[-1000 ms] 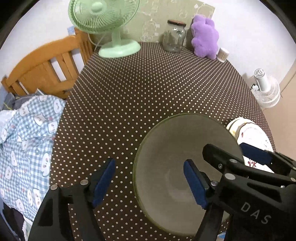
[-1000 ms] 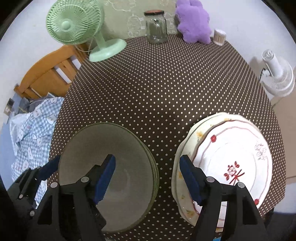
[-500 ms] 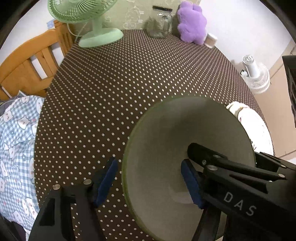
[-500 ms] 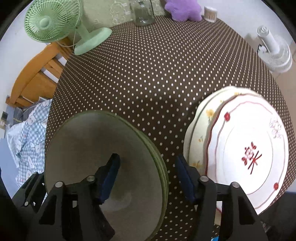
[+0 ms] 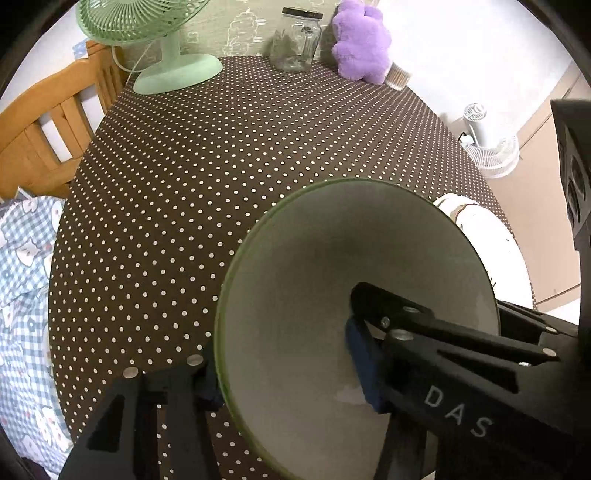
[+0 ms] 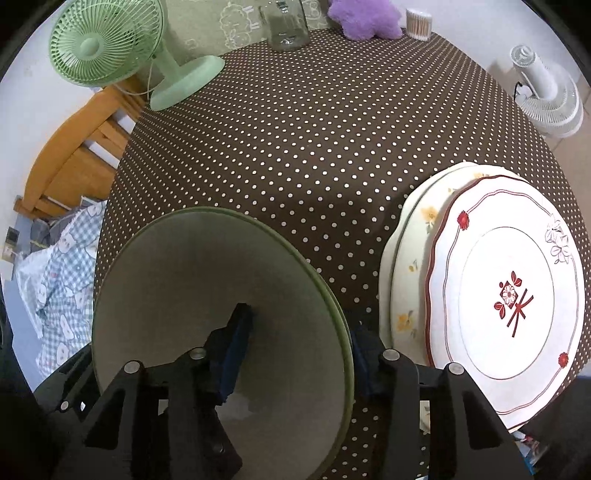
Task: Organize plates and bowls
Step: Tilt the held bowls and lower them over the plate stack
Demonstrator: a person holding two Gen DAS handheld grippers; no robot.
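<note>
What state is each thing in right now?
Left gripper: shut on the bowl's left rim.
Right gripper: shut on the bowl's right rim.
Grey-green ceramic bowl: gripped on both sides.
Stacked white plates: lying flat.
Clear glass jar: upright, lid on.

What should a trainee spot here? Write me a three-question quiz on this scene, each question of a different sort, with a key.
1. True or false: seen from the right wrist, the stacked plates lie to the right of the green bowl.
2. How do the left gripper and the right gripper each stand at the bowl's rim? A: both fingers inside. B: one finger inside, one outside. C: both fingers outside.
3. Fill in: at the far end of the table, between the green fan and the purple plush toy, stands a ____.

Key: 1 true; 2 B; 3 glass jar.
</note>
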